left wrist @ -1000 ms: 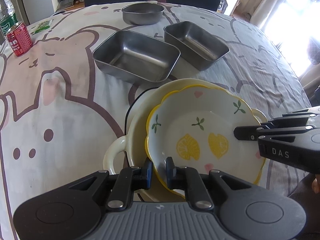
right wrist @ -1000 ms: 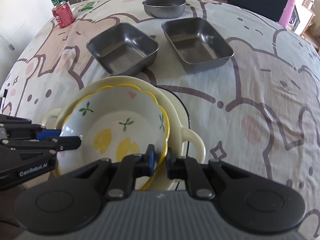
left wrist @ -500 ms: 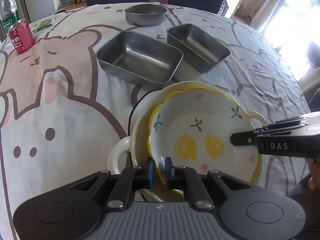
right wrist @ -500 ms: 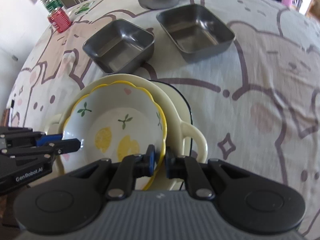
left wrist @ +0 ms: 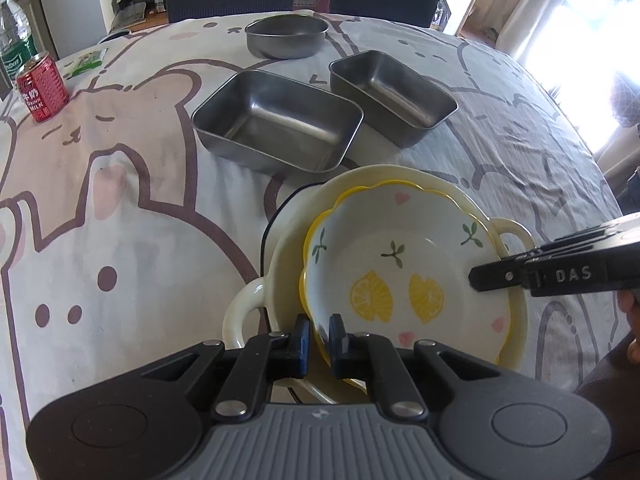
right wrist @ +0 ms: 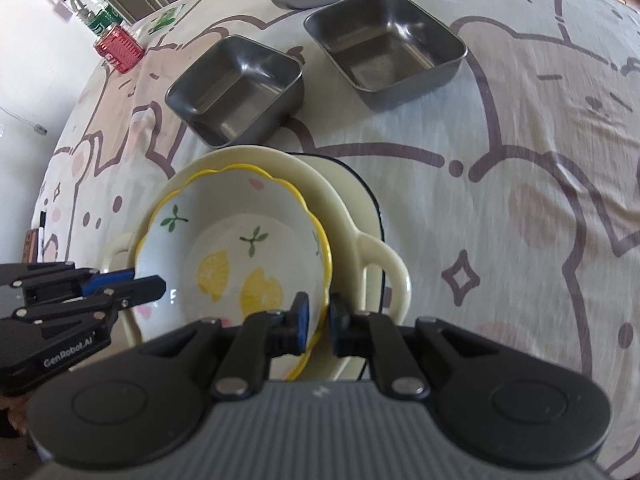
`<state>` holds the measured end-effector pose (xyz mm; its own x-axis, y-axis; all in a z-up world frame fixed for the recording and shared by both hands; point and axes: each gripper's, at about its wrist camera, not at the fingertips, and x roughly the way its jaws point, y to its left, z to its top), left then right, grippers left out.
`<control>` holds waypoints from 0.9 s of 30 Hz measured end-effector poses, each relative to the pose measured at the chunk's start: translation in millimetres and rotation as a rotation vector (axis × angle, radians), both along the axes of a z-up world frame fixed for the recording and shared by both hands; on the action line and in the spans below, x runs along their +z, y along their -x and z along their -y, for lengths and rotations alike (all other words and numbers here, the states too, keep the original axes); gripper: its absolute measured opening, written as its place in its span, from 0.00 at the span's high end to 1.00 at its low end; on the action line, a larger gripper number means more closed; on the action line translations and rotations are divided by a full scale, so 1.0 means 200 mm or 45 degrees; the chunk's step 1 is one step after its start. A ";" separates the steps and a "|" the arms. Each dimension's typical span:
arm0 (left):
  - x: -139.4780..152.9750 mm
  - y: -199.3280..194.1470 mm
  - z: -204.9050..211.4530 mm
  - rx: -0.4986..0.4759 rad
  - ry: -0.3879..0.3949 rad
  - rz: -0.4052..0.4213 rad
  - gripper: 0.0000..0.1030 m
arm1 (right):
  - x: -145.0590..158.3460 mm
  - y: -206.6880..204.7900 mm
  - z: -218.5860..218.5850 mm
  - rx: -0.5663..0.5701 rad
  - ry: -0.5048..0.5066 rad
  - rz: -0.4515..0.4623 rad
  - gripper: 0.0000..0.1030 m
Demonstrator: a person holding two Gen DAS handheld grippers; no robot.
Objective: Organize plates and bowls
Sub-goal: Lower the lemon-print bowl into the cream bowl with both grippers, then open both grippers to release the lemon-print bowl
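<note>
A white lemon-print bowl [left wrist: 400, 272] with a yellow scalloped rim lies inside a cream two-handled dish [left wrist: 288, 248]. My left gripper [left wrist: 319, 340] is shut on the bowl's near rim, one pad inside and one outside. In the right wrist view my right gripper [right wrist: 318, 320] is shut on the opposite rim of the same bowl [right wrist: 232, 248], next to a handle of the cream dish [right wrist: 384, 264]. Each gripper shows in the other's view: the right gripper [left wrist: 476, 278], the left gripper [right wrist: 158, 282]. I cannot tell if the bowl rests on the dish or hangs just above it.
Beyond the dish stand two rectangular steel pans [left wrist: 276, 120] [left wrist: 392, 96] and a round steel bowl [left wrist: 286, 36]. A dark-rimmed plate [right wrist: 372, 208] lies under the cream dish. A red can [left wrist: 42, 88] and a bottle [left wrist: 14, 52] stand far left. Bear-print cloth [left wrist: 120, 240] covers the table.
The right gripper has rolled and shifted a little while keeping its hold on the rim. The left gripper has kept its place and its grip.
</note>
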<state>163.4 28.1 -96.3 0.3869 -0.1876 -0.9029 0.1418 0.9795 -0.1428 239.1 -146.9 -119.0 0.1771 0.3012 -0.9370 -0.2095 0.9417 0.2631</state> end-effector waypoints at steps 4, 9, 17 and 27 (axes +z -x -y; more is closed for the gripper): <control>0.00 0.00 0.00 -0.002 0.003 -0.002 0.89 | 0.04 0.01 0.01 0.002 -0.013 0.037 0.81; 0.01 0.00 -0.01 -0.006 0.012 -0.014 0.87 | 0.06 0.02 0.02 0.021 -0.014 0.048 0.80; 0.05 0.02 -0.03 -0.026 0.018 0.000 0.83 | 0.09 0.06 0.02 0.059 -0.023 0.093 0.69; 0.21 0.07 -0.03 -0.069 0.029 0.143 0.29 | 0.19 0.11 0.03 0.093 0.015 0.242 0.36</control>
